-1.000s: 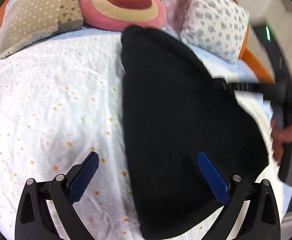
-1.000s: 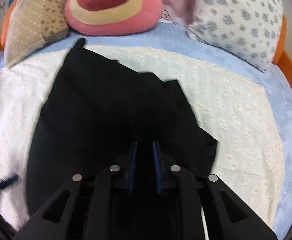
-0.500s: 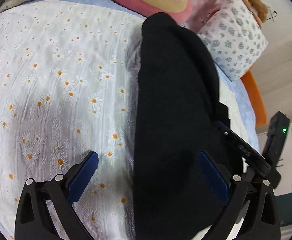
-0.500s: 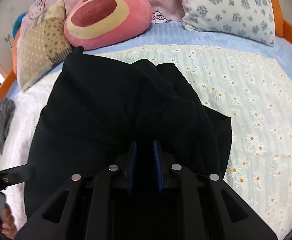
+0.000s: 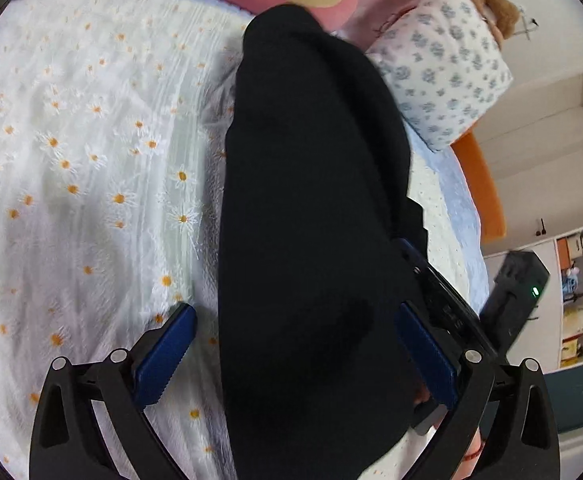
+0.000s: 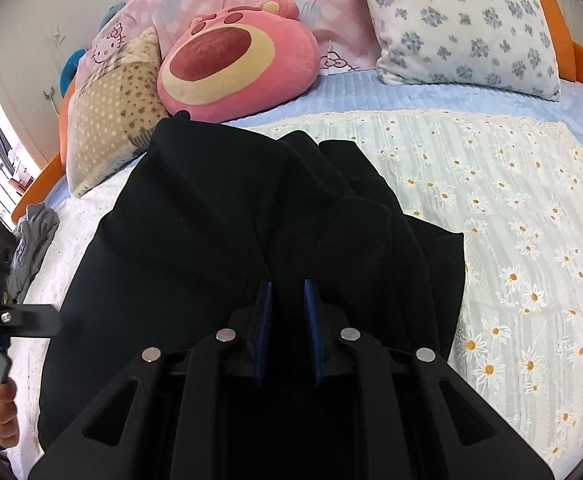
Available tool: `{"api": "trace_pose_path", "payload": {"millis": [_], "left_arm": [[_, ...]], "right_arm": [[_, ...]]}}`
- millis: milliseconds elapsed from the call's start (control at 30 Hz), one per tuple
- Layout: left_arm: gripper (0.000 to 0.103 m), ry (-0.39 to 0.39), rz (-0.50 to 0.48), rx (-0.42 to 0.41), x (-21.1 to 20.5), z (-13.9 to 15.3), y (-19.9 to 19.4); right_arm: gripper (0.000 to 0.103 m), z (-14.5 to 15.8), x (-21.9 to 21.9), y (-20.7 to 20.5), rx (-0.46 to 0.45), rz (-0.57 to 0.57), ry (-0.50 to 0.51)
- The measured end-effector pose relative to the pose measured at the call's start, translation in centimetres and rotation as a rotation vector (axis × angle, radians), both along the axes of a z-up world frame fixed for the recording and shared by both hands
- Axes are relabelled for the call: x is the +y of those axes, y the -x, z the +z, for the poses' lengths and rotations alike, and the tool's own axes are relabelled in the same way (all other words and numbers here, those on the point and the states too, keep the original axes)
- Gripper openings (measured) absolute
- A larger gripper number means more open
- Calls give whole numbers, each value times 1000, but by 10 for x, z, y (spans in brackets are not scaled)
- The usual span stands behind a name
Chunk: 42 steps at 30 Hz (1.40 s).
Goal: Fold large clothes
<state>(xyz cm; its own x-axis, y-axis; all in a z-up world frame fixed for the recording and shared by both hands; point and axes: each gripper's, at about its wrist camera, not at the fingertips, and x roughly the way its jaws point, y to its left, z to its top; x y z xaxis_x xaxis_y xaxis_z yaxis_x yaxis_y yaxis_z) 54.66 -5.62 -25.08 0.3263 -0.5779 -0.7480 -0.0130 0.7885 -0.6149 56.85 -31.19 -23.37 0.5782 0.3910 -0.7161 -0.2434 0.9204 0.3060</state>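
Observation:
A large black garment (image 5: 311, 200) lies lengthwise on a white daisy-print bedspread (image 5: 91, 160). My left gripper (image 5: 291, 344) is open, its jaws wide apart on either side of the garment's near end. My right gripper (image 6: 287, 312) is shut on the black garment (image 6: 211, 220), pinching a fold that bunches into ridges in front of the blue pads (image 6: 265, 312). The right gripper also shows at the right of the left wrist view (image 5: 451, 312), against the garment's edge.
A pink bear cushion (image 6: 235, 68), a blue-flowered pillow (image 6: 463, 24), a dotted beige pillow (image 6: 111, 112) and a pink pillow sit at the head of the bed. Grey clothing (image 6: 31, 240) lies at the left edge. An orange bed frame (image 5: 479, 184) and shelves (image 5: 571, 300) are at right.
My right gripper has lifted and pulled the pinched fold, bunching the garment. My left gripper has dropped closer to the bed at the garment's near end, still open.

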Motion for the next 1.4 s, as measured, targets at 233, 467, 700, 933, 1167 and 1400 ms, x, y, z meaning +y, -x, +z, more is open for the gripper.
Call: {"api": "trace_pose_path", "payload": {"millis": [233,467,700,933,1167,1400], "left_arm": [[100,-170,-62,-96,-49,21,-3],[101,-321,-74,-110,-78,2,-8],[101,-350,-51,-220,-89,-2,-2],[101,-332,-44,-241,-87,-2,-2],[101,-324,-53,-244,-75,-3,12],[101,-309,-63,-249,-70,-4,12]], "right_arm": [[16,0,0,0,-7,0,-5],[17,2,5,2,-14,-8,42],[60,29,-8,-9,178,23,-71],[96,62,-52,13,276,-11,-183],[96,22,-62,14,438,-49,-257],[98,3,-38,3,491,-22,-281]]}}
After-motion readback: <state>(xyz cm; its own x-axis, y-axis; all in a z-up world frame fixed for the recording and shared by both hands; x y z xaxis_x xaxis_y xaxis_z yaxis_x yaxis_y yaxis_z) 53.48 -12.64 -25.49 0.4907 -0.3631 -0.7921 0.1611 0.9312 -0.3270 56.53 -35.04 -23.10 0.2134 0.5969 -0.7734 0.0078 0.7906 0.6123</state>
